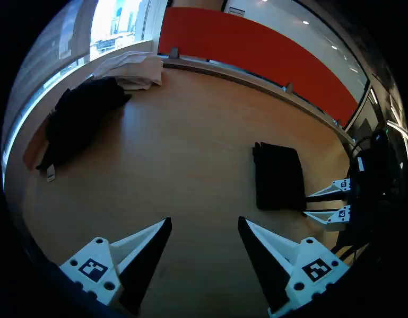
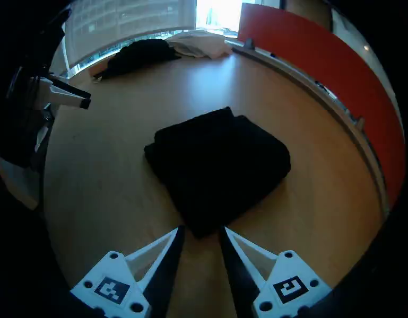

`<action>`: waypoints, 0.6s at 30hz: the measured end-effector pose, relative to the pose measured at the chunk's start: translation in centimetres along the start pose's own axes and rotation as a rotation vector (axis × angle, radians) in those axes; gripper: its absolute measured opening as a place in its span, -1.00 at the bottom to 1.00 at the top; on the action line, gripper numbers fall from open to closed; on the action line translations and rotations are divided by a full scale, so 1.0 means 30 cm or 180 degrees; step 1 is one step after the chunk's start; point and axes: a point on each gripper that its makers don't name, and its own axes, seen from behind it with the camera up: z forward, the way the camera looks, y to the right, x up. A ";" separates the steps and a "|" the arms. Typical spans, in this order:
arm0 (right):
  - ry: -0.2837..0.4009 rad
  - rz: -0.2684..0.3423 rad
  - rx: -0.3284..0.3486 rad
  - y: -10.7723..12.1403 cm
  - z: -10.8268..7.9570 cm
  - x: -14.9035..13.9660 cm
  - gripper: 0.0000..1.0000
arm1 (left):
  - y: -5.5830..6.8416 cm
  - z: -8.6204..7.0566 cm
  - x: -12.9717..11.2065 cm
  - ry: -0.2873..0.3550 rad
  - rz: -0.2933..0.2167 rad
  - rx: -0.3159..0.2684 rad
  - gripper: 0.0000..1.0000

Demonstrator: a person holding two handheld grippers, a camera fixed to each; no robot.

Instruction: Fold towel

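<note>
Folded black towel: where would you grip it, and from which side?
Probably the corner of the folded black towel that points at the right gripper, approached low along the table from that near side. The stack lies flat, and this corner juts out between the open fingers, so they could close across its layers.

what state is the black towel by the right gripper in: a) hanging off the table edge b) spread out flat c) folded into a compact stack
c: the black towel lies as a thick layered rectangle on the table, its corner at the tips of the right gripper.
</note>
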 end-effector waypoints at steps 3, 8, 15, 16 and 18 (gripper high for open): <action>0.0002 0.0042 0.0001 -0.001 0.007 -0.002 -0.13 | 0.000 0.000 0.000 -0.0002 0.0003 -0.0001 0.86; 0.0004 0.0088 -0.0004 -0.004 0.015 -0.005 -0.32 | 0.001 -0.001 -0.002 -0.0003 0.0011 -0.0004 0.86; 0.0008 0.0129 -0.0006 -0.008 0.018 -0.006 -0.39 | -0.002 -0.002 0.000 -0.0002 0.0009 -0.0006 0.85; 0.0007 0.0132 -0.0009 -0.008 0.018 -0.006 -0.39 | -0.003 -0.002 0.001 -0.0002 0.0011 -0.0005 0.85; 0.0006 0.0138 -0.0015 -0.008 0.019 -0.005 -0.39 | -0.005 -0.002 0.002 0.0000 0.0016 -0.0002 0.85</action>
